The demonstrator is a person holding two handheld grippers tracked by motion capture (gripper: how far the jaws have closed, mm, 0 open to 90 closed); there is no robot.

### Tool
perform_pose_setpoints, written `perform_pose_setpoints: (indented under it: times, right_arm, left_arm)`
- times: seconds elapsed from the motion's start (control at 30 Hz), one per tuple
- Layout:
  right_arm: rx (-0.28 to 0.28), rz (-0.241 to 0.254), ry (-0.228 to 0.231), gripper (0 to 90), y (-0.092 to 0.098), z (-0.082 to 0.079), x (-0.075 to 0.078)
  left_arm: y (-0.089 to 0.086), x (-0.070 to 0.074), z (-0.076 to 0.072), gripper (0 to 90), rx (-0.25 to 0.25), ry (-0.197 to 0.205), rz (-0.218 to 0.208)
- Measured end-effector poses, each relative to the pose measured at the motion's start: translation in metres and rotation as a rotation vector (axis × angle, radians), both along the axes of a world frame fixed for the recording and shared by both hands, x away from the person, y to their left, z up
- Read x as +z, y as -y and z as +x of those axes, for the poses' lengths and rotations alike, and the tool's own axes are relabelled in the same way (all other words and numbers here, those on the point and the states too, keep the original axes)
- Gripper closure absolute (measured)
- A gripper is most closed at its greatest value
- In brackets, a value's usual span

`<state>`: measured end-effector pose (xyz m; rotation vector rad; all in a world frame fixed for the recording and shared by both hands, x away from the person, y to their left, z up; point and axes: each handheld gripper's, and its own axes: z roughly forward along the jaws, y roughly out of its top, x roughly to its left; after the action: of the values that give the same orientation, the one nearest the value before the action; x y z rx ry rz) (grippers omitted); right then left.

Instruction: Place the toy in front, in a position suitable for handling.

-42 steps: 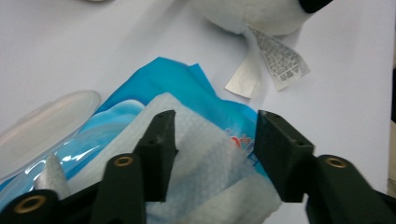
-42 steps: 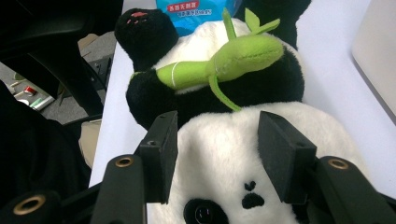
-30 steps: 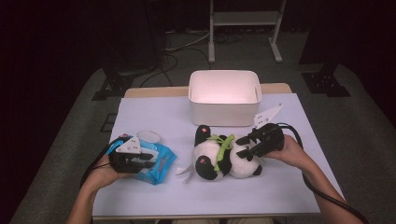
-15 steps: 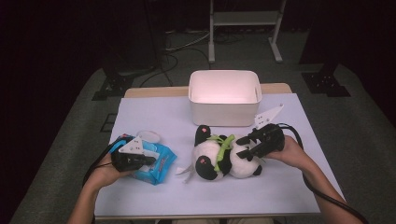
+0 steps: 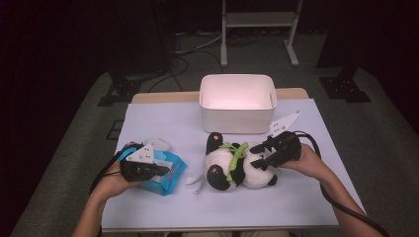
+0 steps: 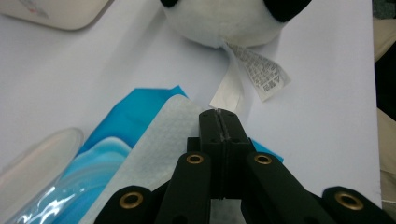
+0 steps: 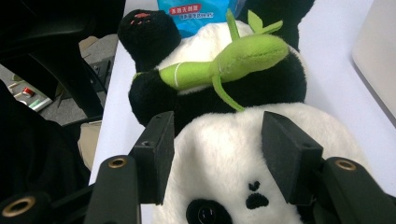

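Panda (image 5: 237, 165) lies on its back mid-table, just near of the white bin (image 5: 237, 101), head to the right, a green bamboo toy (image 7: 224, 63) across its chest. The right gripper (image 5: 269, 154) straddles the head, its jaws wide at either side of the white plush; whether the pads press the fur cannot be told, and the jaws have just been opening. At the near left, the left gripper (image 5: 160, 170) sits over the blue wipes pack (image 5: 165, 173), jaws fully together; in the left gripper view the tip (image 6: 219, 119) seems to pinch the edge of a white wipe (image 6: 159, 140) sticking out of the pack.

To draw the wipe cleanly, the pull should probably go up and away from the pack, slowly, so that the sheet neither tears nor drags the pack along; the panda's sewn label (image 6: 254, 72) lies close by and is best avoided.

Compared with a second ago, the left jaws have shut, while both hands and the panda sit much where they were.
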<state>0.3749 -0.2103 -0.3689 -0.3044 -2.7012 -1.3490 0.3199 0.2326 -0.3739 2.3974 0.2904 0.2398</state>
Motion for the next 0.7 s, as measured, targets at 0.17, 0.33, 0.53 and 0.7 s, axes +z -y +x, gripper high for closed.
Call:
perform_pose_setpoints:
  times: [0.17, 0.33, 0.53, 0.7]
  right_arm:
    - [0.004, 0.003, 0.005, 44.0, 0.0, -0.001, 0.0]
    - [0.004, 0.007, 0.006, 44.1, 0.001, -0.001, -0.001]
    - [0.004, 0.01, 0.003, 44.1, 0.001, -0.002, -0.001]
    - [0.004, 0.014, 0.007, 44.1, 0.002, -0.002, -0.002]
  left_arm:
    - [0.009, 0.008, -0.001, 90.0, -0.026, 0.006, -0.003]
    - [0.019, 0.017, 0.0, 90.0, -0.055, 0.011, -0.006]
    - [0.031, 0.025, 0.001, 90.0, -0.081, 0.012, -0.018]
    - [0.045, 0.033, 0.003, 90.0, -0.114, 0.011, -0.019]
